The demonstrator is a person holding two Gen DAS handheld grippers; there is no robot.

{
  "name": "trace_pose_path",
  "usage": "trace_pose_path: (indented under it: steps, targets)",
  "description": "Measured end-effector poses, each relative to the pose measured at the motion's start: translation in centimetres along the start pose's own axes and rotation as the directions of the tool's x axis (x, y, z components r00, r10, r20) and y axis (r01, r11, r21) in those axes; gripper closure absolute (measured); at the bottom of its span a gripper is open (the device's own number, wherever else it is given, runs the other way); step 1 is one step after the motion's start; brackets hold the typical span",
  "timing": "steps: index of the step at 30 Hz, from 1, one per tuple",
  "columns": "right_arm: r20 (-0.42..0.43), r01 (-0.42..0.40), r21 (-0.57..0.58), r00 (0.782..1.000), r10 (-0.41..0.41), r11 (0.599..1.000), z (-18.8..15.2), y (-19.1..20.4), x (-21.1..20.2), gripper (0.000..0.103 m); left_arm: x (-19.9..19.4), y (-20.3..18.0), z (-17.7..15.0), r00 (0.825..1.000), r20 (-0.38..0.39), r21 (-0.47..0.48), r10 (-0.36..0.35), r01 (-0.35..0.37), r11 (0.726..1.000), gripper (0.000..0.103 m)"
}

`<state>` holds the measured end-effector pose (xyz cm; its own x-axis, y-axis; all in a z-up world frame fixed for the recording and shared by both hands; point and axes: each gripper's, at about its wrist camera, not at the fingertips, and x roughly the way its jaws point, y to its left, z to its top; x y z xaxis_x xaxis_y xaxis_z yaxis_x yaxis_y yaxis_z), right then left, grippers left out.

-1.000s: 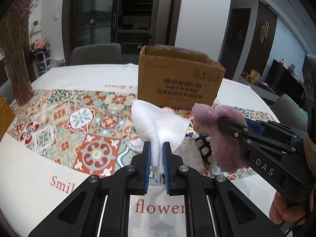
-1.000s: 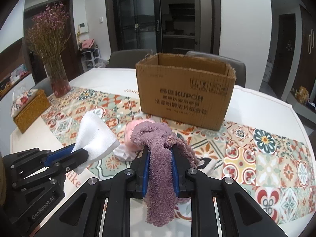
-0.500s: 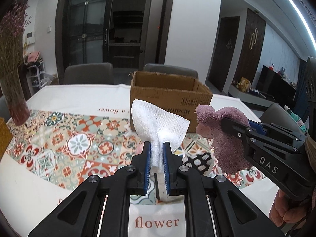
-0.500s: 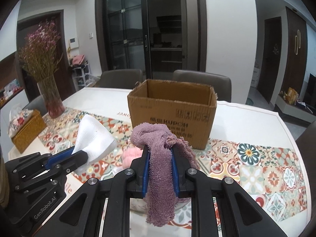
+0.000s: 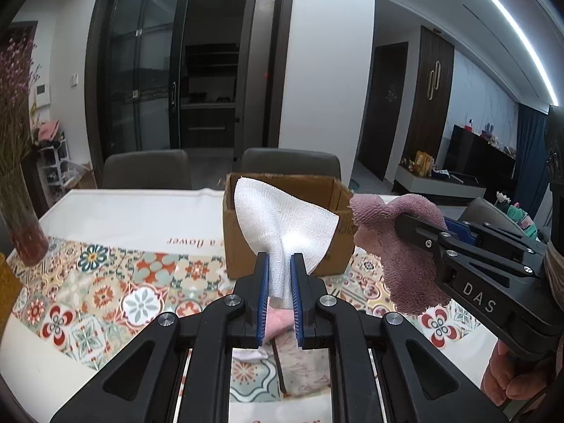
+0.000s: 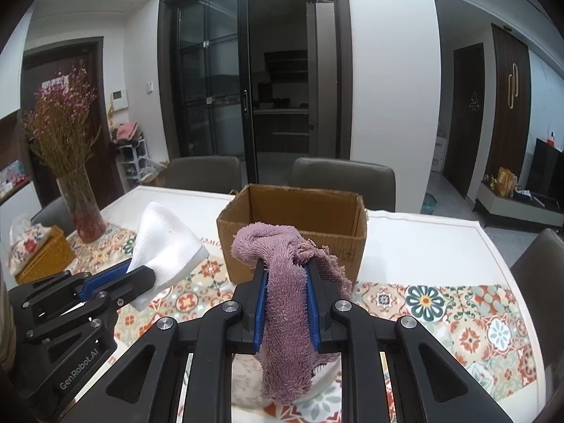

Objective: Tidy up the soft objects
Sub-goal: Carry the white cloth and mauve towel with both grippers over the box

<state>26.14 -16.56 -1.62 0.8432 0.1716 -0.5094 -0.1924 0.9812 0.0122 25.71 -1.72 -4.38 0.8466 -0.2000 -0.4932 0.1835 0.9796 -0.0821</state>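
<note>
My left gripper [image 5: 279, 275] has its jaws clamped on the white cloth [image 5: 282, 225]; my right gripper [image 6: 286, 282] pinches the mauve towel [image 6: 282, 303]. I hold both above the tabletop [image 6: 423, 243], just short of the open cardboard box [image 6: 299, 211] toward its far edge.

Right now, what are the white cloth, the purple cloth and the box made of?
White cloth: looks like thin woven cotton, matte, with a fine grid texture. Purple cloth: probably fluffy terry or microfibre, shaggy loops showing. Box: brown corrugated cardboard, dull, with frayed cut edges.
</note>
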Motion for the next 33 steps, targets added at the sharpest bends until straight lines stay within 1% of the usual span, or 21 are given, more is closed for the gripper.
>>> trace_pose_path:
  steps: [9, 18, 25, 33]
  targets:
    - [0.050, 0.026, 0.015, 0.998, -0.027, 1.000, 2.0, -0.5, -0.1, 0.083, 0.4, -0.4, 2.7, 0.998, 0.064, 0.052, -0.021, 0.018, 0.998, 0.089]
    - [0.090, 0.046, 0.012, 0.995, -0.046, 0.999, 4.2, -1.0, 1.2, 0.083, 2.5, -0.2, 5.0, 0.993, 0.114, 0.076, -0.027, 0.018, 0.997, 0.089]
    - [0.120, 0.058, -0.008, 0.991, -0.057, 0.998, 5.8, -1.1, 3.0, 0.083, 5.1, -0.2, 6.7, 0.992, 0.127, 0.086, -0.020, 0.009, 0.996, 0.090]
    - [0.147, 0.067, -0.039, 0.987, -0.061, 0.997, 8.3, -1.7, 5.8, 0.083, 8.7, 0.3, 8.4, 0.993, 0.120, 0.092, -0.016, 0.005, 0.996, 0.090]
